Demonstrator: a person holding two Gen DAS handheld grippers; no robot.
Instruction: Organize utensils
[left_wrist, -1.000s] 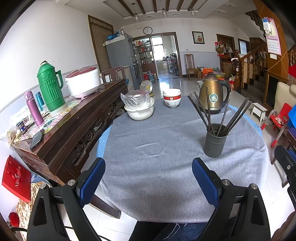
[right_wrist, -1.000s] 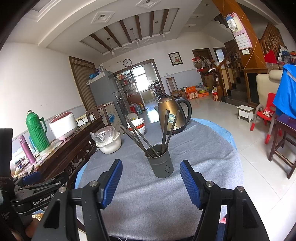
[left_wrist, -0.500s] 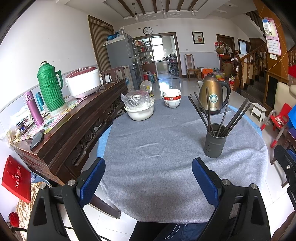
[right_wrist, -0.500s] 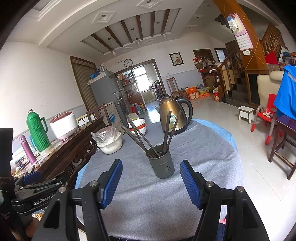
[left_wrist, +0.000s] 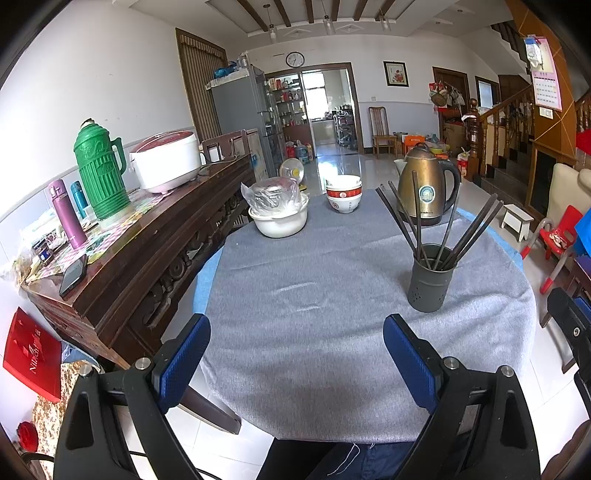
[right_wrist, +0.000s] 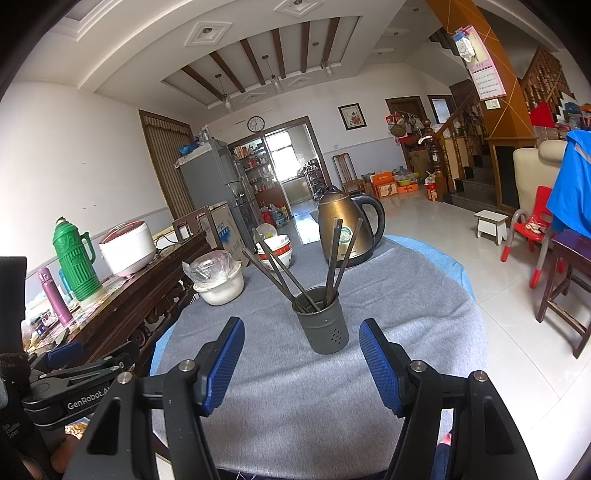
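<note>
Both my claws hang released and empty: right gripper (right_wrist: 301, 363) points at the utensil holder (right_wrist: 325, 322) just ahead, left gripper (left_wrist: 295, 363) over bare grey tablecloth (left_wrist: 314, 280). I judge the best move is rising to pinch one chopstick (right_wrist: 334, 254) near its top. Dark sticks splay loosely from the perforated grey cup, mid-table before the kettle (right_wrist: 347, 227).

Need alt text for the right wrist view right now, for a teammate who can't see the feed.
The open right gripper points at a dark grey utensil holder full of dark chopsticks, standing on a grey-clothed round table. Behind it sit a bronze electric kettle, stacked bowls and a white pot; the left gripper shows at lower left.
</note>
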